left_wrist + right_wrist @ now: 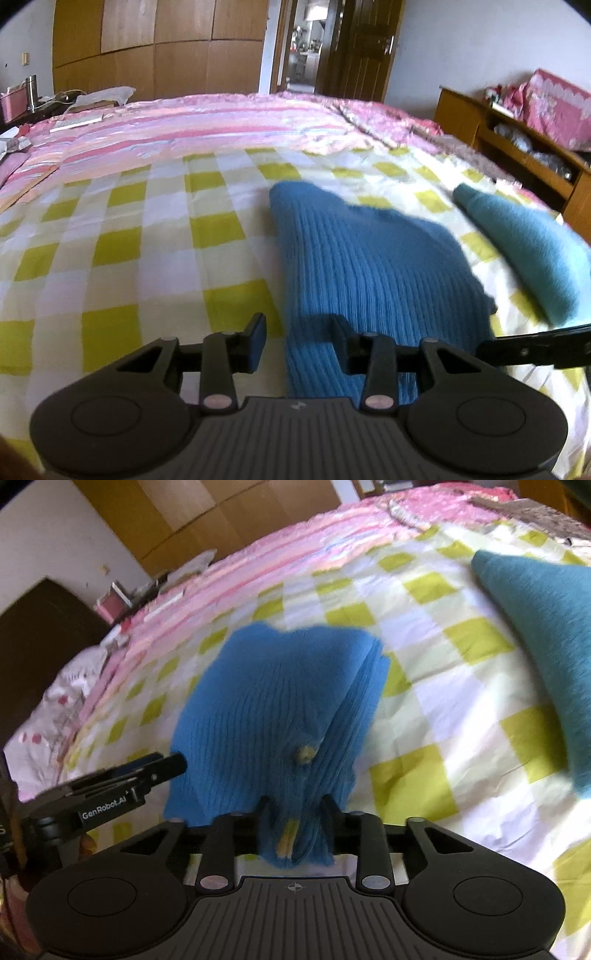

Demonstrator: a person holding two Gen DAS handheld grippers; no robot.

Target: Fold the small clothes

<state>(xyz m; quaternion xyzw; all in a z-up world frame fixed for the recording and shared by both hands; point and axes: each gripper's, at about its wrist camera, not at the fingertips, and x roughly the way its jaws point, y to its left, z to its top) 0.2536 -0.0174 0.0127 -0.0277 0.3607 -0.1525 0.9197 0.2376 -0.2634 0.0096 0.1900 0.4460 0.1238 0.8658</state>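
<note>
A blue ribbed knit garment [373, 258] lies on the yellow-and-white checked bedsheet [147, 229]. My left gripper [299, 332] is open, and the garment's left edge lies between its fingers, ungripped. In the right wrist view the same garment [273, 690] is folded over, and my right gripper [295, 808] is shut on its near edge, bunching the knit. The left gripper [173, 764] shows at the garment's left side. The right gripper's finger [532, 343] shows at the garment's right edge.
A teal folded garment [532, 243] lies on the sheet to the right [546, 627]. A pink striped quilt [207, 122] covers the far bed. A wooden cabinet [517, 147] stands right, a wardrobe [159, 48] and an open doorway [303, 48] behind.
</note>
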